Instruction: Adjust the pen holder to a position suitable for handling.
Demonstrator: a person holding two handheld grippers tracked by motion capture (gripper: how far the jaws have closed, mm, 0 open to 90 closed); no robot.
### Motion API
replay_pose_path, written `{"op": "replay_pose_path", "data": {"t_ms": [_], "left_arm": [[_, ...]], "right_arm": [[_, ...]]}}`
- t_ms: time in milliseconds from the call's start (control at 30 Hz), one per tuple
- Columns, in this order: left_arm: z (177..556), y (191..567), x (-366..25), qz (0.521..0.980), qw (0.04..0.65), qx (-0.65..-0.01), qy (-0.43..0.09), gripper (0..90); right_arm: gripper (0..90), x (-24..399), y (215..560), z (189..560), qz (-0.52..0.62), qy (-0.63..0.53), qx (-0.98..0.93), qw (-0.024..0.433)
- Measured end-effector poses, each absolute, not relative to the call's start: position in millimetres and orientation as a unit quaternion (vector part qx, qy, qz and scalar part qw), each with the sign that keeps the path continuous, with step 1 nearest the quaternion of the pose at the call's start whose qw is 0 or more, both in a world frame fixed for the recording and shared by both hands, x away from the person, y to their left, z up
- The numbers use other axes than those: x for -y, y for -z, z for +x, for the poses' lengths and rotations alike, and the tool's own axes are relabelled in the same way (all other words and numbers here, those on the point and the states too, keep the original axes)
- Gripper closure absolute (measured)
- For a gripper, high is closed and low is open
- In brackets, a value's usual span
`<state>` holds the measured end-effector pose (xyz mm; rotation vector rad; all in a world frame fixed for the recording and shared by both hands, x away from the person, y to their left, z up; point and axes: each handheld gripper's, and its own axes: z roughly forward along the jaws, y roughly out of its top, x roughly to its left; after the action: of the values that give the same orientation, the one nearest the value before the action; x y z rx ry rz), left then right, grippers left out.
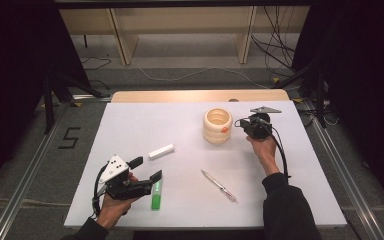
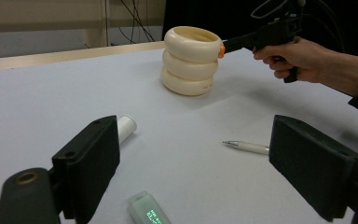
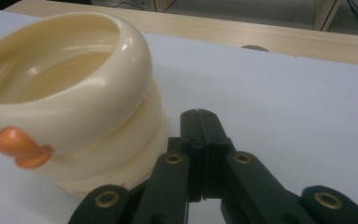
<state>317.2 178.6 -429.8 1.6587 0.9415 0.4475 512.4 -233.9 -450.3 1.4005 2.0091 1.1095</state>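
Cream holder (image 1: 217, 125), three stacked rings, bears an orange knob (image 1: 224, 130).

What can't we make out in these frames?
- Cream ringed holder: its floor, high view, hidden by its own wall; right gripper view shows only part of the inside.
- Green tube: cut off by the bottom edge, left gripper view; label print too small.
- Pen: rear end behind the left gripper jaw.
- Right gripper, jaws shut: whether it touches the holder, unclear.
- White cylinder: markings too small, high view.
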Motion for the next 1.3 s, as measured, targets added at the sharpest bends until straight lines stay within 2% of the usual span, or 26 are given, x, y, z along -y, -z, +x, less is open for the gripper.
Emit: {"op": "replay_pose_path", "data": {"t_ms": [567,1300], "left_arm": [[316.7,429.5,-179.0,0.709,0.554,-0.394,-0.187,15.8],[317.0,429.1,-179.4,0.703,0.557,-0.399,-0.191,15.8]], "right_arm": [[90.0,218.1,458.2,535.4,0.509,-0.384,-0.739,0.217],[90.0,196.7,460.1,538.3,0.499,-0.388,-0.748,0.2]]}}
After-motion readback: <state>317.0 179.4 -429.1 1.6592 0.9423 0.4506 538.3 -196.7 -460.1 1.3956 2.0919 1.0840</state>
